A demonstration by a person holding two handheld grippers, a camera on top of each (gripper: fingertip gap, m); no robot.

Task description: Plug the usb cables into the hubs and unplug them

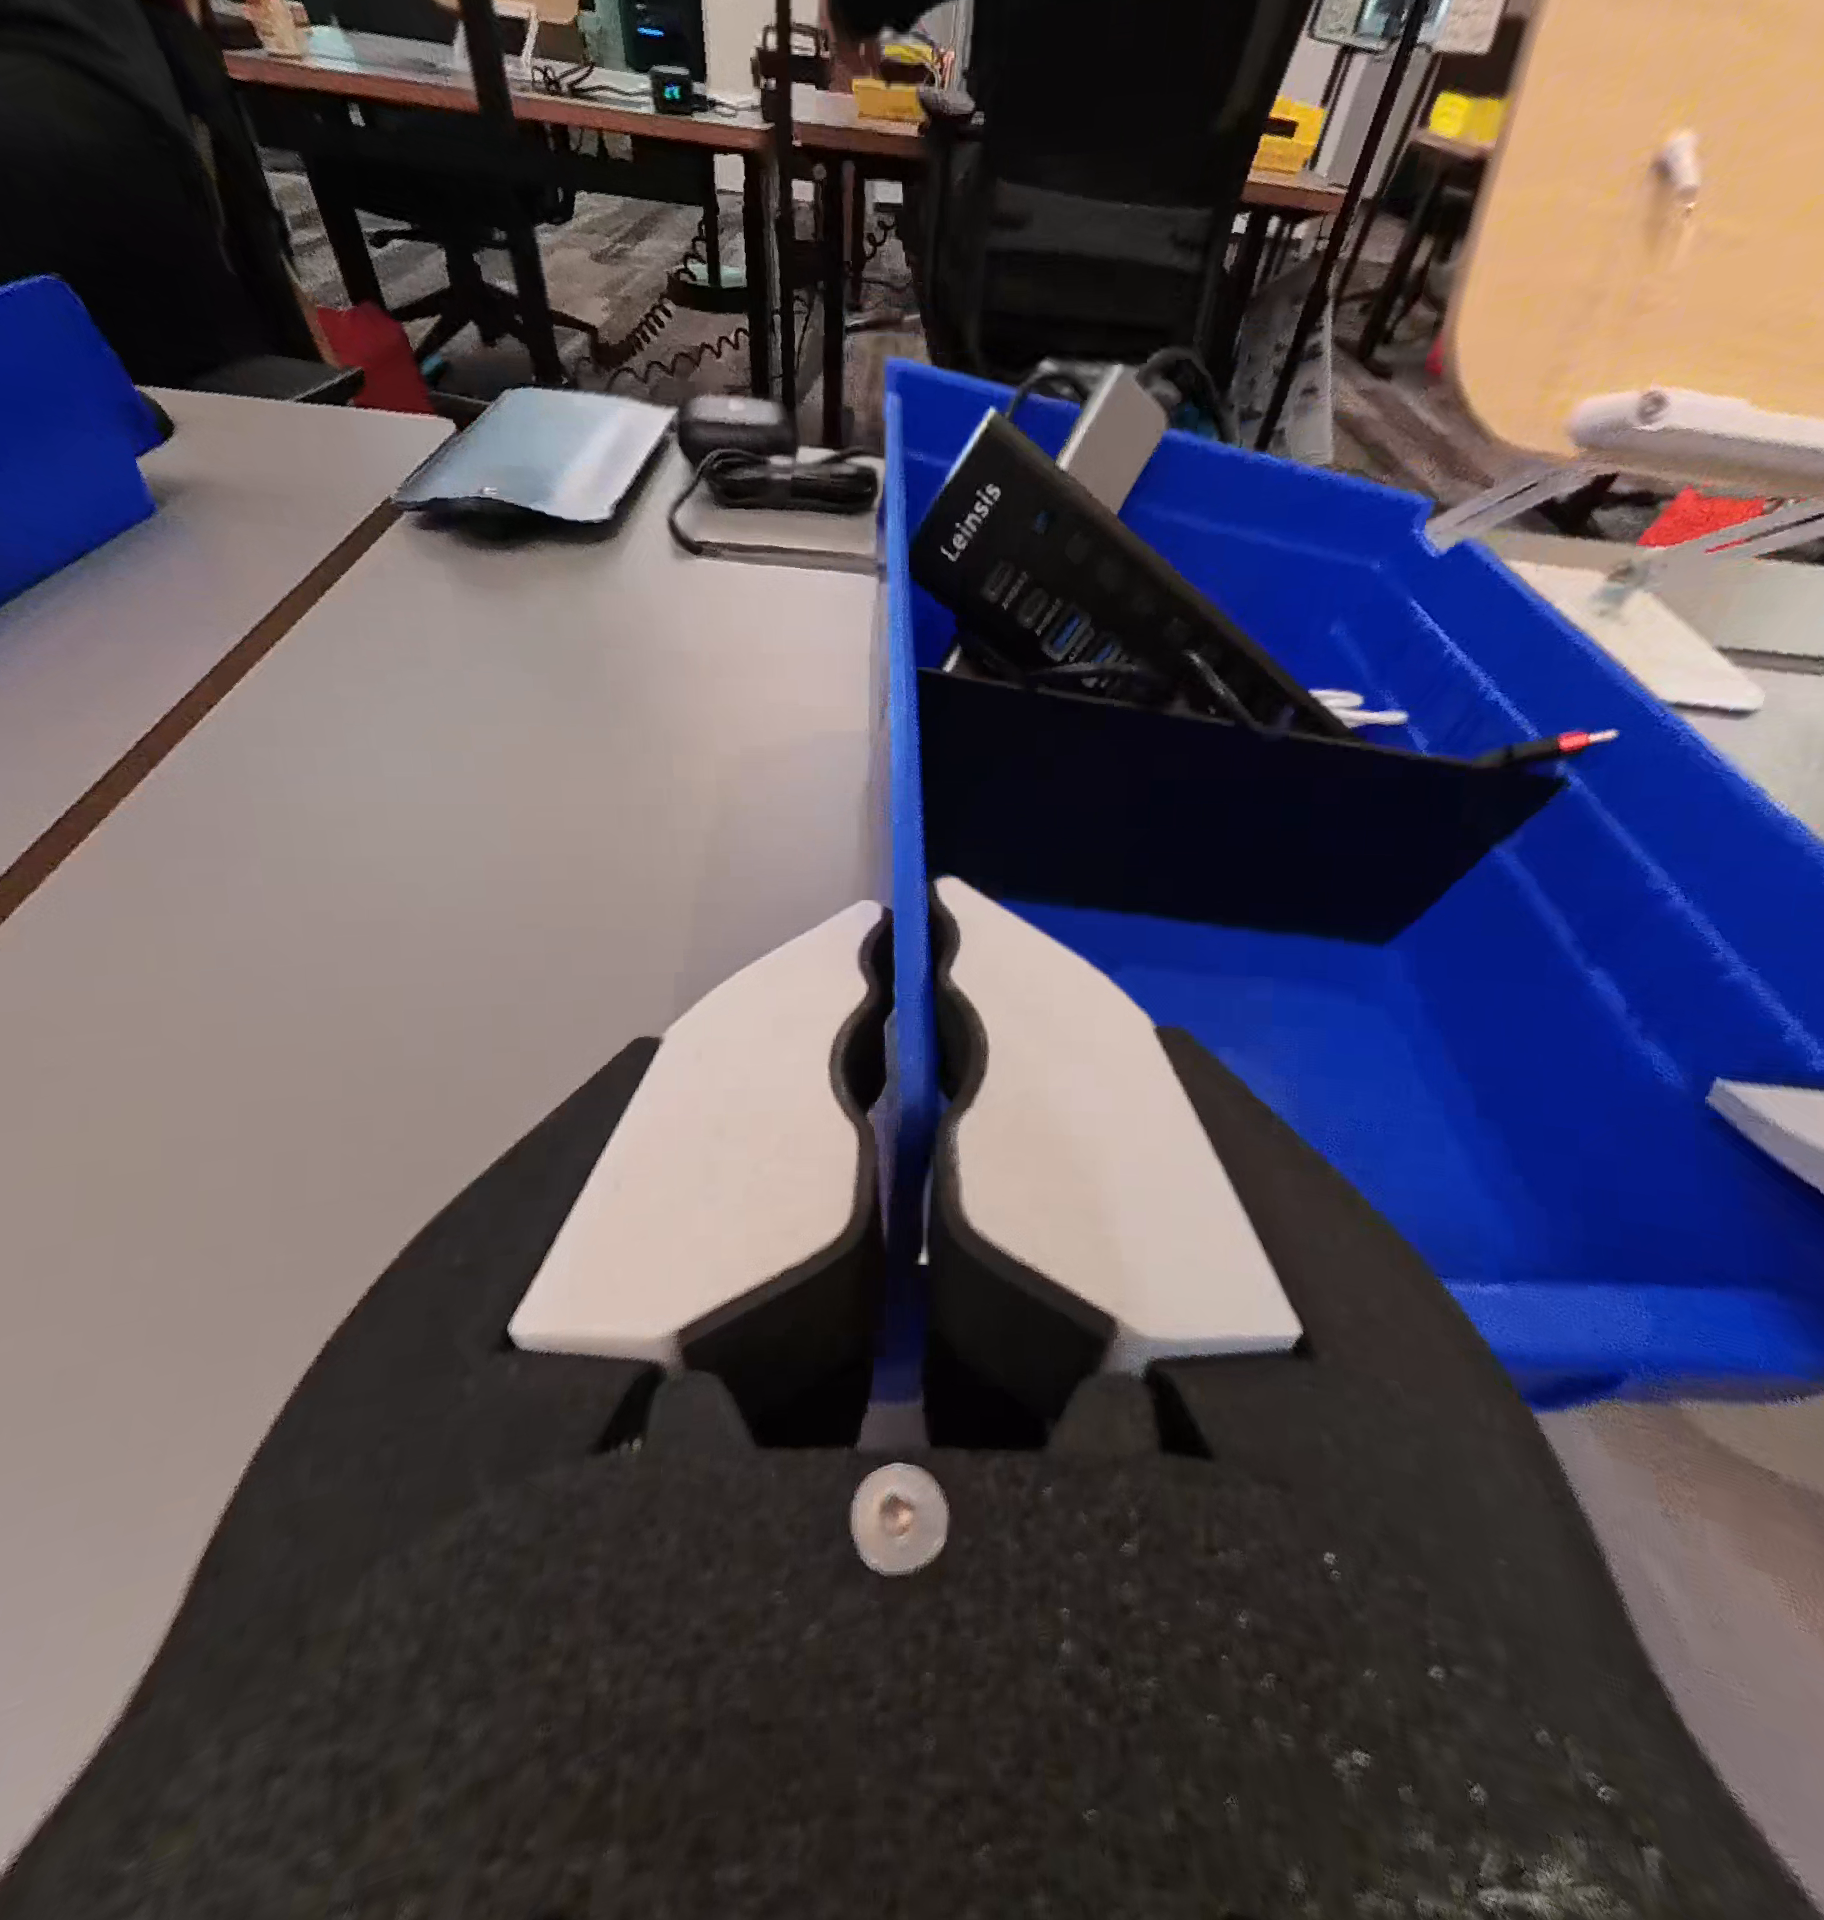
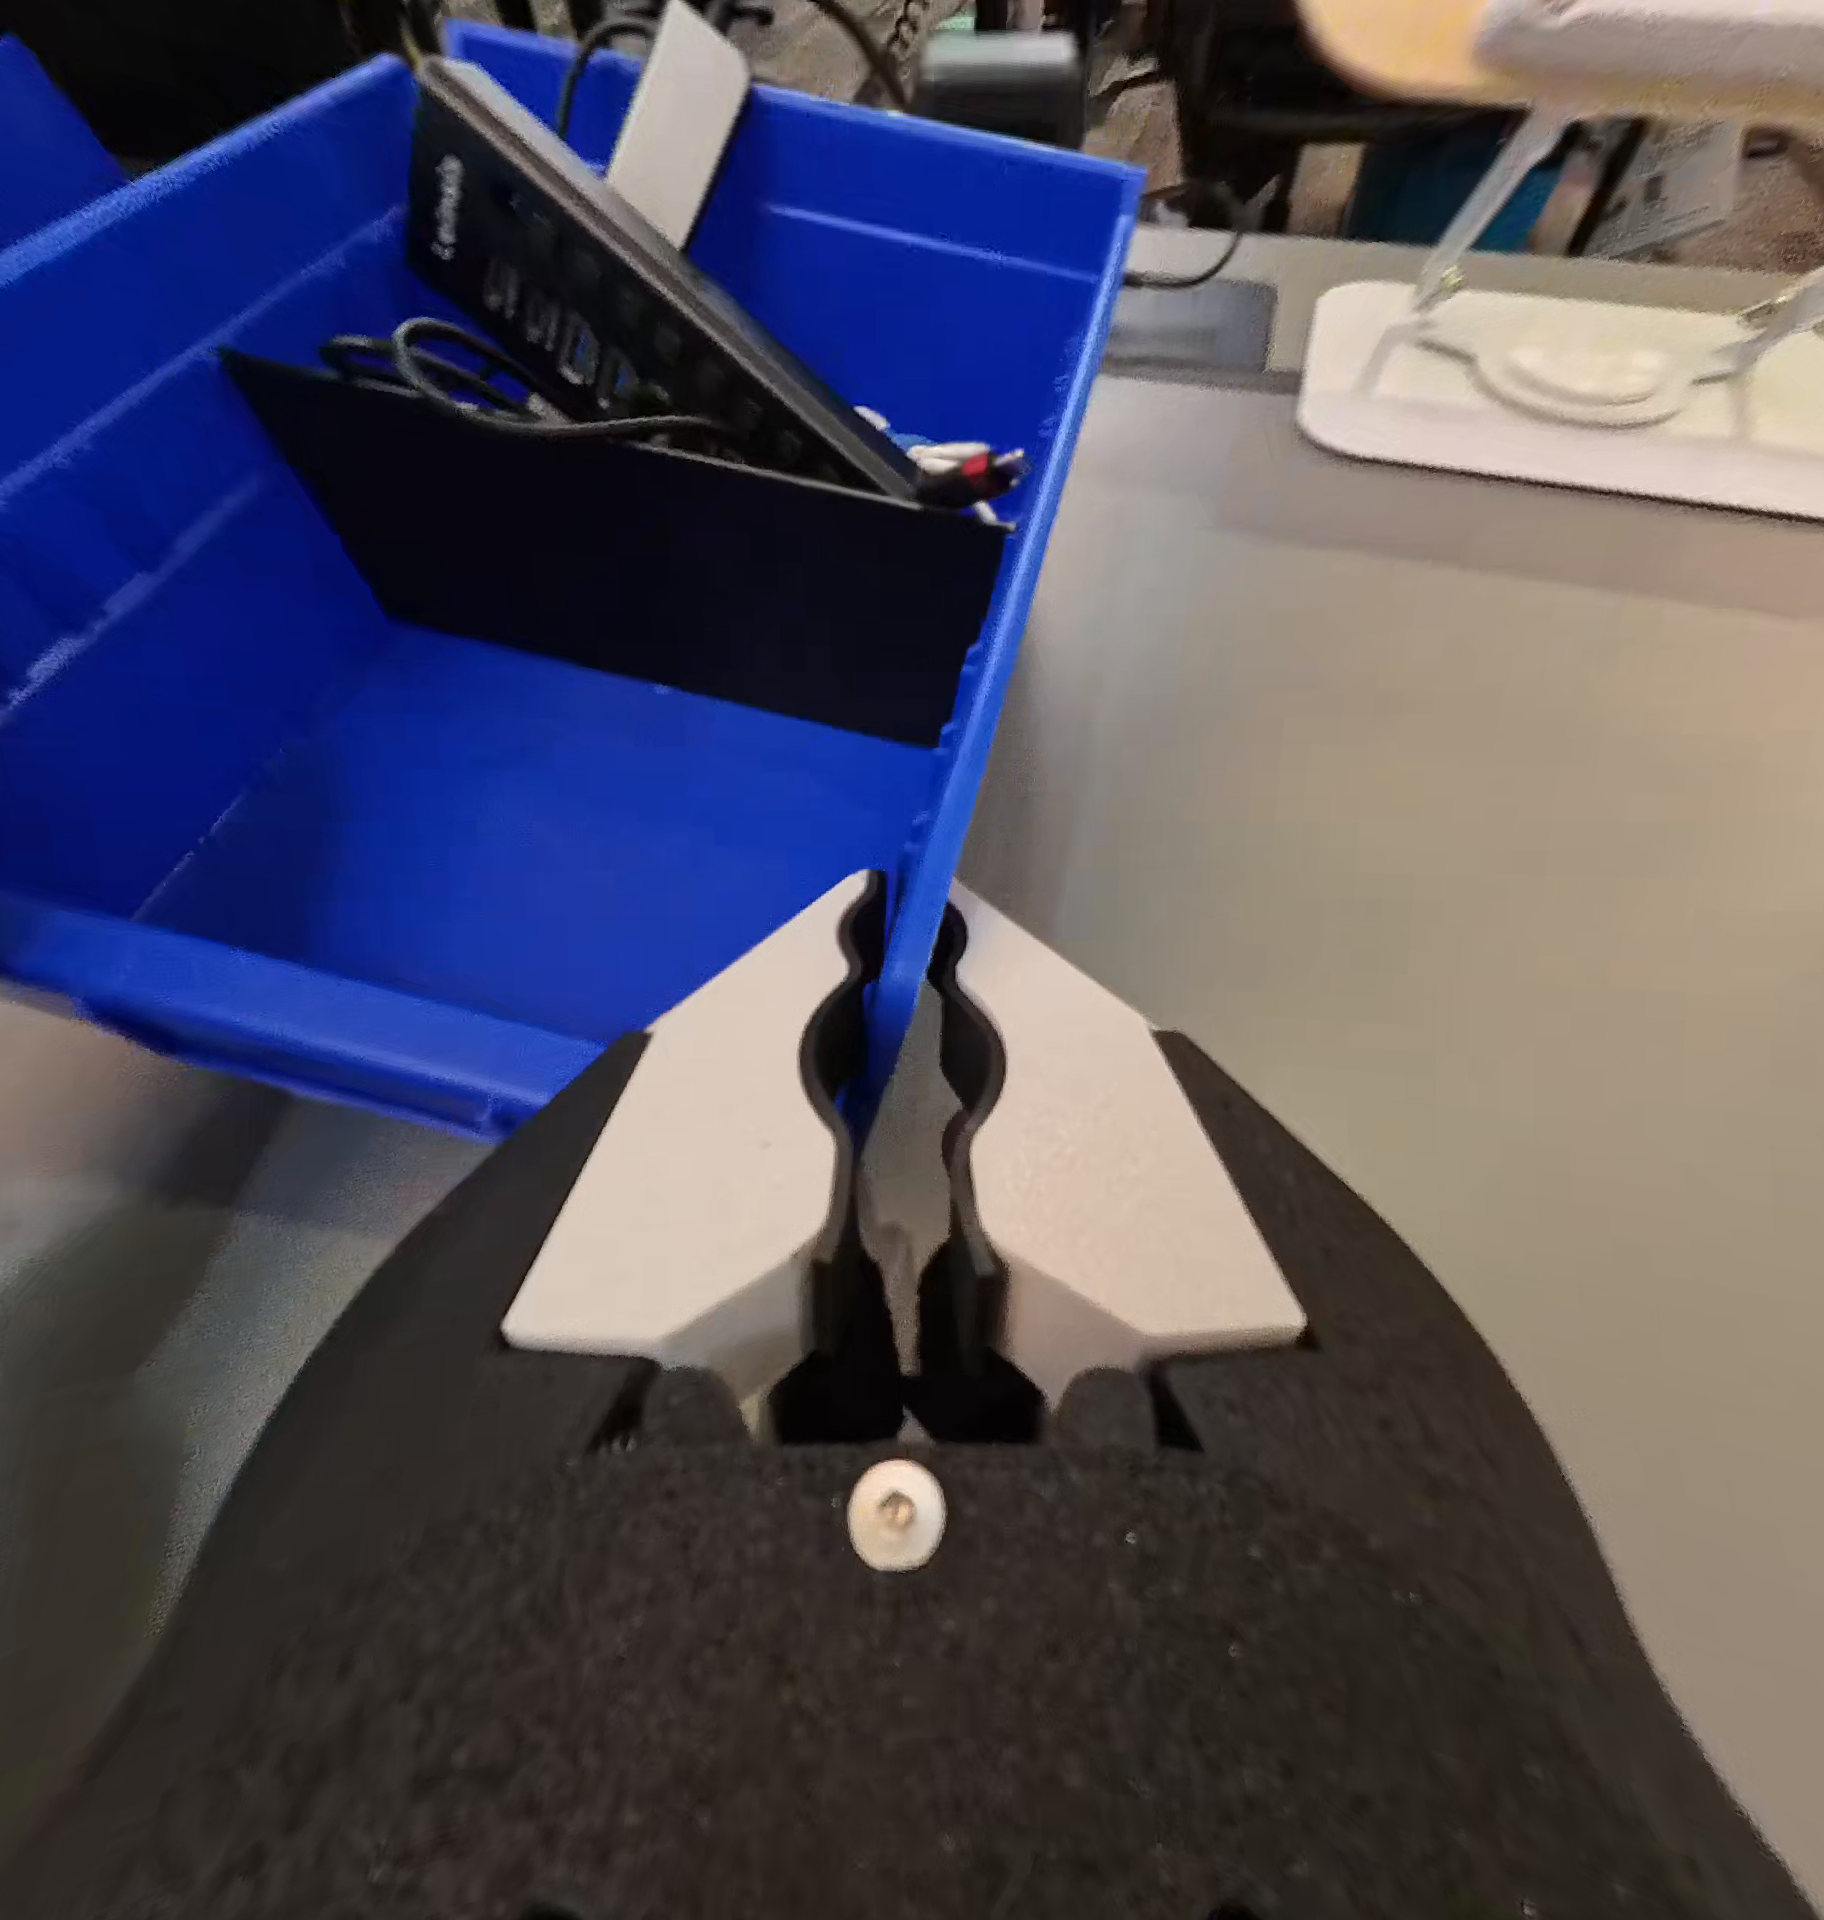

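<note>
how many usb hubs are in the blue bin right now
2. A black hub leans tilted in the blue bin's far compartment; a silver one stands behind it. Others could be hidden behind the divider.

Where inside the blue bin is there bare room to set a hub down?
The near compartment of the blue bin, in front of the black divider, is bare. Behind the divider it is crowded: the black hub, a grey hub and cables.

We see bin on table. Divider splits bin in two. Behind divider, hub leans on far wall, cables under it. Second hub behind first. Our left gripper over bin's left wall, right gripper over right wall.
</note>
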